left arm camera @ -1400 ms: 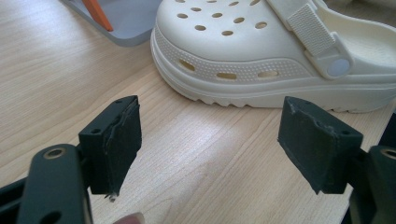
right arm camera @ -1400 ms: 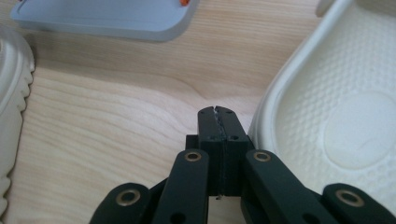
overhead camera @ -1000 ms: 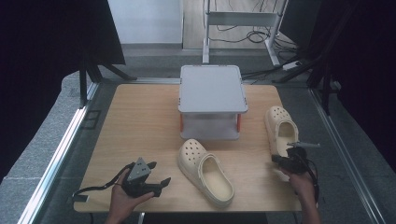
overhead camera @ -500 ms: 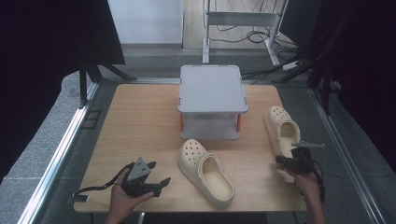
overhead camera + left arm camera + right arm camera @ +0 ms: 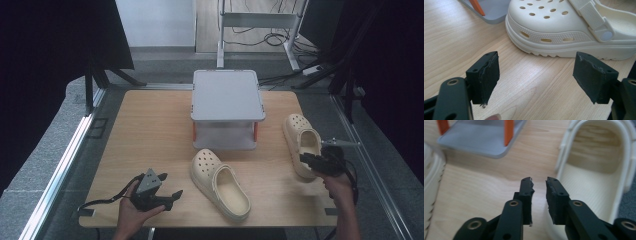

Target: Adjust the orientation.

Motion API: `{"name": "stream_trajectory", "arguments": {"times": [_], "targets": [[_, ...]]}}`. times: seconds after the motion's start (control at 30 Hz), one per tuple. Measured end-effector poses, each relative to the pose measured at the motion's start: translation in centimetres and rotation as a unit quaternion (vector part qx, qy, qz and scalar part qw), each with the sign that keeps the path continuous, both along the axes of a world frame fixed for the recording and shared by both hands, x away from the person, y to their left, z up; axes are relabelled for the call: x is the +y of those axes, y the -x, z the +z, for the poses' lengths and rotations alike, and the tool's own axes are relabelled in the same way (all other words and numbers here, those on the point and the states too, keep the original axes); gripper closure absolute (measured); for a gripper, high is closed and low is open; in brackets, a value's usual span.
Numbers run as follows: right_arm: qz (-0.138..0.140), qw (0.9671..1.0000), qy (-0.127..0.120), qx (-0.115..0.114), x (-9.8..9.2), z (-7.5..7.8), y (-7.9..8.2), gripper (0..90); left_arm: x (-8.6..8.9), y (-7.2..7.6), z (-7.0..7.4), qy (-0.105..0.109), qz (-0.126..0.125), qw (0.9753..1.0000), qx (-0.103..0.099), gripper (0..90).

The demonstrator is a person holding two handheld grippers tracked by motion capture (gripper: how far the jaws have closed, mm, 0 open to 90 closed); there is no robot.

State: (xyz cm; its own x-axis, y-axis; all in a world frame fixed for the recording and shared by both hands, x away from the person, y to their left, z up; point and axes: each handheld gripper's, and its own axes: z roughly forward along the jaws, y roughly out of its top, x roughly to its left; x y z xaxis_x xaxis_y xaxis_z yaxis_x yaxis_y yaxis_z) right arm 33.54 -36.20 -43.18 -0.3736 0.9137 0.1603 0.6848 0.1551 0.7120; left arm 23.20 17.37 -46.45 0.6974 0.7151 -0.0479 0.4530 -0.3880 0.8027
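Two cream clogs lie on the wooden table (image 5: 145, 130). One clog (image 5: 220, 185) (image 5: 564, 27) is at the front centre, its toe towards the shelf. My left gripper (image 5: 167, 196) (image 5: 537, 75) rests in a hand just left of it, open wide and holding nothing. The other clog (image 5: 301, 142) (image 5: 596, 177) lies near the right edge. My right gripper (image 5: 306, 160) (image 5: 539, 183) is at that clog's heel end, its jaws almost together astride the side wall.
A grey two-tier shelf (image 5: 227, 100) with orange posts stands at the table's middle back. The wood left of it and in front of the left hand is bare. Metal rails run along both table sides.
The right hand and its gripper have shifted slightly at the right clog's heel. The left gripper and the centre clog have not moved.
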Motion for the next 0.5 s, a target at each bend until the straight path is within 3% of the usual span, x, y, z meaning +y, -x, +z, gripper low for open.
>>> {"name": "stream_trajectory", "arguments": {"times": [0.07, 0.1, 0.2, 0.5], "targets": [[-0.004, 0.9996, 0.008, 0.026, -0.4, -0.2, -1.8, 71.6, 0.0, 0.0, 0.0, 0.0, 0.001, 1.0, 0.0, 21.8], [-0.004, 0.9996, 0.008, 0.026, -0.4, -0.2, -1.8, 71.6, 0.1, 0.0, 0.1, -0.001, 0.001, 1.0, 0.0, 21.8], [-0.004, 0.9988, 0.009, 0.048, -0.5, -0.5, -4.0, 69.3, 0.1, 0.0, 0.1, -0.003, 0.002, 1.0, -0.001, 21.8], [-0.019, 0.9978, 0.01, 0.063, -0.3, -0.7, -7.0, 63.8, 0.1, 0.0, 0.0, -0.004, 0.001, 1.0, -0.001, 21.8]]}}
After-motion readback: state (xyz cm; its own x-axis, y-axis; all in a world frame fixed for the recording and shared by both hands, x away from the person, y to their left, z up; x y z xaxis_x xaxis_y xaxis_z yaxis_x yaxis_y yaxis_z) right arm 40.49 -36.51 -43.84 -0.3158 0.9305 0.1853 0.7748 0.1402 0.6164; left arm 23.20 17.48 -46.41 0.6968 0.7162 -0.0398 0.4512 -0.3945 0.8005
